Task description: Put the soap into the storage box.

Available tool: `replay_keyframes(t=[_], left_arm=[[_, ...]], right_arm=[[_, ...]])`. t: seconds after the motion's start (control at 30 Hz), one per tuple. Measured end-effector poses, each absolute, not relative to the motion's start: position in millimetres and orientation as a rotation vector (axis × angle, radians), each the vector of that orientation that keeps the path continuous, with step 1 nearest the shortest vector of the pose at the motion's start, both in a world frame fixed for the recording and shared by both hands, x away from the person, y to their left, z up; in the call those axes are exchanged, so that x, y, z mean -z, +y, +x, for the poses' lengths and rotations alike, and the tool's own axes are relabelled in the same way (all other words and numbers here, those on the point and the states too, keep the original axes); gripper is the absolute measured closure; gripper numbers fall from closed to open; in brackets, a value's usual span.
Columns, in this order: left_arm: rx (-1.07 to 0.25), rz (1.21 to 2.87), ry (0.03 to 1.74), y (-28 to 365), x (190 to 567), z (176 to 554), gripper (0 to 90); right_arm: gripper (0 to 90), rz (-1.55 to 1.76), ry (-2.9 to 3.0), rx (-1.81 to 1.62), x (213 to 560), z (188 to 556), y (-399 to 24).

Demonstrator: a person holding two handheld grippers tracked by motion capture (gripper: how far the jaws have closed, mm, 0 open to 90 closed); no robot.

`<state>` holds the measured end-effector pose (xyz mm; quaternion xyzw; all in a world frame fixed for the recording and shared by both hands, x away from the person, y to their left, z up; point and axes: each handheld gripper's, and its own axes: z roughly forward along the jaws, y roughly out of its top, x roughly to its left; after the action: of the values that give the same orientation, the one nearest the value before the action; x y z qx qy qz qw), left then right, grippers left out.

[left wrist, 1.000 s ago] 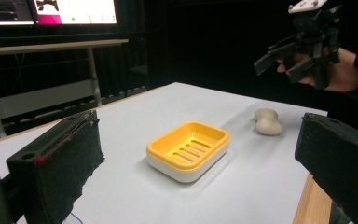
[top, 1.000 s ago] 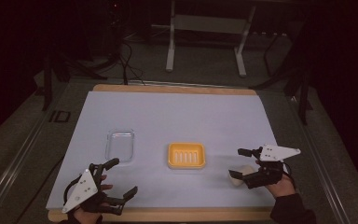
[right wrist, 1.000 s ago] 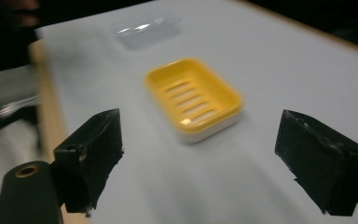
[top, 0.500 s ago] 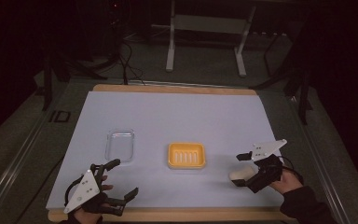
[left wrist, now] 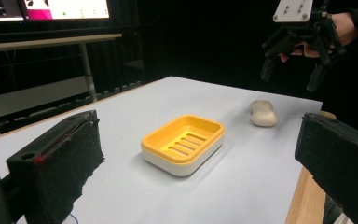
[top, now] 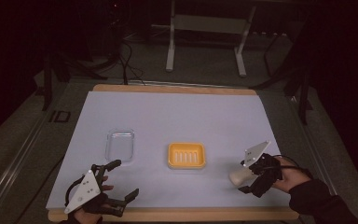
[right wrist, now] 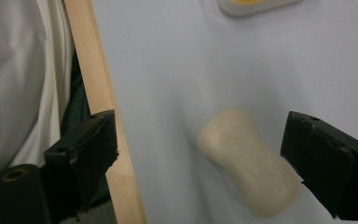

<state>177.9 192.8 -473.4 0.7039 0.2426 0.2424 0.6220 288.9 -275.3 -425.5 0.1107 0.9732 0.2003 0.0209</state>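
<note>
At the near edge a strip of light wood (top: 177, 214) borders the table, which is covered by a pale blue-white sheet (top: 177, 116). The left gripper (top: 121, 184) sits at the near left corner, jaws wide with nothing between them. At the near right, the right gripper (top: 244, 179) hangs above the cream soap bar (top: 239, 176) with its jaws spread wide; they have just been opening, and in the right gripper view the bar (right wrist: 249, 161) lies on the sheet between them, untouched. Just beyond, mid-table, stands an empty yellow soap dish (top: 186, 155) on a white base, and to its left lies a clear plastic lid (top: 120, 144). Past the far edge, the dim floor carries cables (top: 126, 60) and the grey legs of a stand (top: 205, 37). The left gripper view catches lit monitors (left wrist: 46, 8) in the dark room.
</note>
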Motion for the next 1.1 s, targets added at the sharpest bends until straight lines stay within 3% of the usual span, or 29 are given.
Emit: replay_keyframes(t=[1.1], left_arm=[[-0.52, 1.63, 0.539, 191, 475, 179, 0.7]], right_arm=[[12.6, 0.131, 3.137, -0.004, 445, 305, -259]])
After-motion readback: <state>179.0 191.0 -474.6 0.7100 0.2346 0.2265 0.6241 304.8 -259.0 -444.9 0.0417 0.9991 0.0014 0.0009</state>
